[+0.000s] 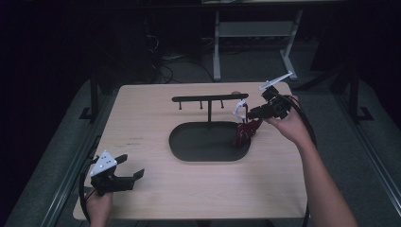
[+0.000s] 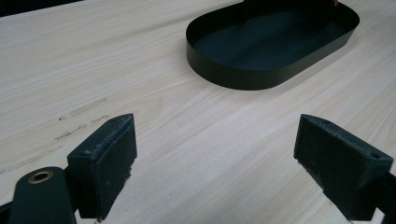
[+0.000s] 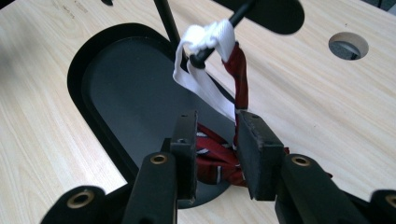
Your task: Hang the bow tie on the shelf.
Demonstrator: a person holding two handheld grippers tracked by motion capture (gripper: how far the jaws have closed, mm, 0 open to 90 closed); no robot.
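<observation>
The right gripper (image 3: 215, 140) pinches a white-strapped red cloth (image 3: 212, 161) over the black tray (image 1: 189, 142); the left gripper (image 2: 215, 158) gapes empty.

Both grippers are showing black bodies. The left gripper (image 1: 130, 166), nearest the table (image 1: 156, 189) edge, is carrying a pale grey three-cornered plate with dark dots; brass-ringed screw holes are glinting beside its flat, square pads. The right gripper (image 3: 215, 140) is trailing a black cable and wearing a pale bracket on top.
</observation>
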